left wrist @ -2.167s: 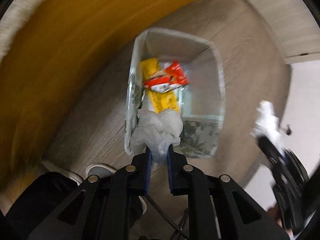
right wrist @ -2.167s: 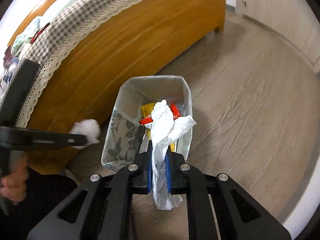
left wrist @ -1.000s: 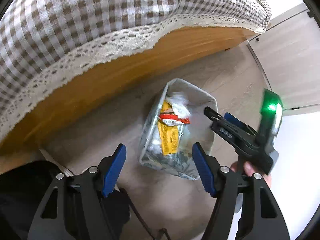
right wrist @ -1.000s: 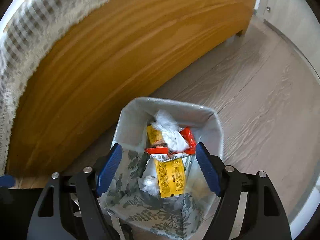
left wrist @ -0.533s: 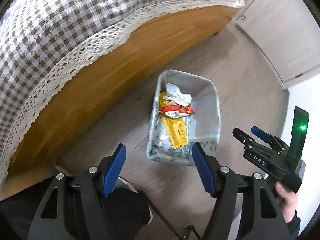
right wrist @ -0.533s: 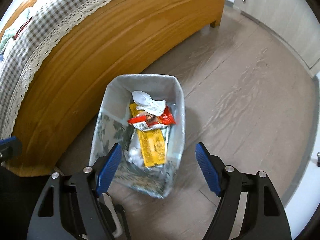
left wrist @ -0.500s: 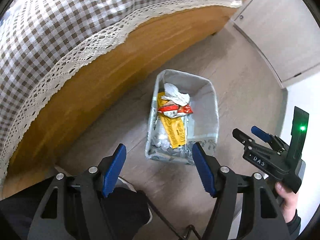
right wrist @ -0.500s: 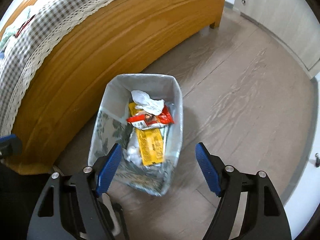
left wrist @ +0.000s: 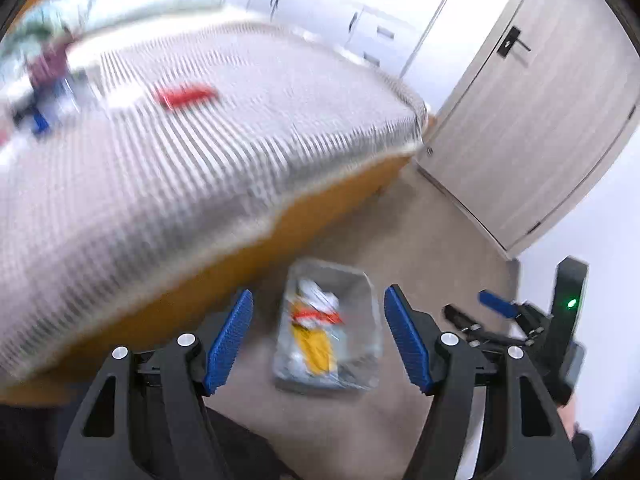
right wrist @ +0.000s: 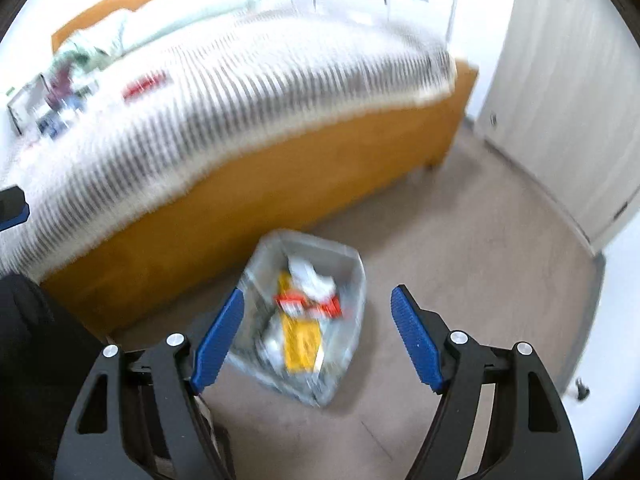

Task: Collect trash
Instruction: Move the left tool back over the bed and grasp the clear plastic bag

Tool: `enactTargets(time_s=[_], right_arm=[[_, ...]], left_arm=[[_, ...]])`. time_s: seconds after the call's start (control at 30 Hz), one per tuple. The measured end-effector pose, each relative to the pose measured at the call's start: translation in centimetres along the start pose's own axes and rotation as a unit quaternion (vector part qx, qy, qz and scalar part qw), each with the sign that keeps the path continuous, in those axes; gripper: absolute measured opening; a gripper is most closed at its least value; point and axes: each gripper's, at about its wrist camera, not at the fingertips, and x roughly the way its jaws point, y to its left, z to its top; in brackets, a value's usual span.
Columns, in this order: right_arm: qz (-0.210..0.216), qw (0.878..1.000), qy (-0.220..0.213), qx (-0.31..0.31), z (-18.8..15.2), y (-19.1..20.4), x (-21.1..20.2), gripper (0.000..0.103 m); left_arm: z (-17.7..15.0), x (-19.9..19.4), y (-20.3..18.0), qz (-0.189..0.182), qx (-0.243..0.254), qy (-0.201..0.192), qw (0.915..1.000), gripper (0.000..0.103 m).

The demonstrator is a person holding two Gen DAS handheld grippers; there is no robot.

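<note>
A grey trash bin point(left wrist: 362, 364) point(right wrist: 352, 280) stands on the floor by the bed. It holds white tissues point(left wrist: 318, 294) point(right wrist: 312, 276), a red wrapper point(right wrist: 308, 306) and a yellow packet point(left wrist: 314, 350) point(right wrist: 302, 346). My left gripper point(left wrist: 318, 340) is open and empty, high above the bin. My right gripper point(right wrist: 316, 338) is open and empty too, also well above the bin; it shows at the right of the left wrist view point(left wrist: 496, 310). On the checked bedspread lie a red wrapper point(left wrist: 186, 96) point(right wrist: 144, 82) and a blurred heap of small items point(left wrist: 44, 92) point(right wrist: 52, 104).
The bed point(left wrist: 256, 248) point(right wrist: 280, 176) with its wooden side board fills the left. A closed door point(left wrist: 532, 120) point(right wrist: 568, 92) is at the right and white cupboards point(left wrist: 340, 12) at the back. Wood floor point(right wrist: 480, 272) lies around the bin.
Both grippers let their tissues drop into the bin, opened, and have since risen and tilted up, so the bed top and door come into view. The views are motion-blurred.
</note>
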Motion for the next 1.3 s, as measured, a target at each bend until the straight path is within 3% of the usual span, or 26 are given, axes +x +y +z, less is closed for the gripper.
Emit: enactTargets(time_s=[0.17, 0.3, 0.47, 0.53, 0.7, 0.9, 1.03, 1.13, 1.2, 1.27, 1.3], right_arm=[[0.013, 0.998, -0.055, -0.024, 2.5, 4.8, -1.4, 0.073], [0.031, 0.996, -0.071, -0.042, 4.4, 8.6, -0.9, 0.073], [0.063, 0.992, -0.073, -0.083, 6.8, 14.4, 0.4, 0.073], [0.070, 0.990, -0.071, -0.097, 7.6, 16.3, 0.8, 0.073], [0.096, 0.987, -0.072, -0.104, 10.4, 20.3, 3.0, 0.073], [0.092, 0.983, -0.079, -0.136, 13.9, 24.7, 5.6, 0.073], [0.093, 0.977, -0.090, -0.169, 16.3, 28.2, 7.1, 0.073], [0.098, 0.974, -0.093, -0.184, 18.2, 30.5, 8.7, 0.073], [0.108, 0.973, -0.093, -0.183, 19.6, 31.8, 9.9, 0.073], [0.120, 0.974, -0.093, -0.171, 21.3, 33.6, 11.4, 0.073], [0.126, 0.974, -0.090, -0.164, 22.1, 34.4, 12.2, 0.070]], left_arm=[[2.0, -4.5, 5.3, 0.023, -0.016, -0.060, 0.9978, 0.066], [3.7, -6.2, 12.4, 0.094, -0.064, -0.099, 0.9885, 0.066], [4.9, -6.2, 23.5, 0.159, -0.148, -0.088, 0.9721, 0.066], [5.0, -6.3, 29.3, 0.192, -0.186, -0.075, 0.9608, 0.066], [5.7, -6.4, 38.7, 0.167, -0.282, -0.100, 0.9394, 0.064], [8.6, -3.5, 42.1, 0.163, -0.282, -0.092, 0.9411, 0.066], [11.4, -0.7, 44.0, 0.193, -0.269, -0.064, 0.9414, 0.066], [12.1, 0.3, 44.0, 0.182, -0.254, -0.056, 0.9484, 0.065], [12.5, 0.9, 43.4, 0.201, -0.225, -0.047, 0.9524, 0.054], [12.7, 1.2, 42.6, 0.222, -0.187, -0.034, 0.9563, 0.030], [12.8, 1.2, 42.4, 0.217, -0.179, -0.033, 0.9590, 0.024]])
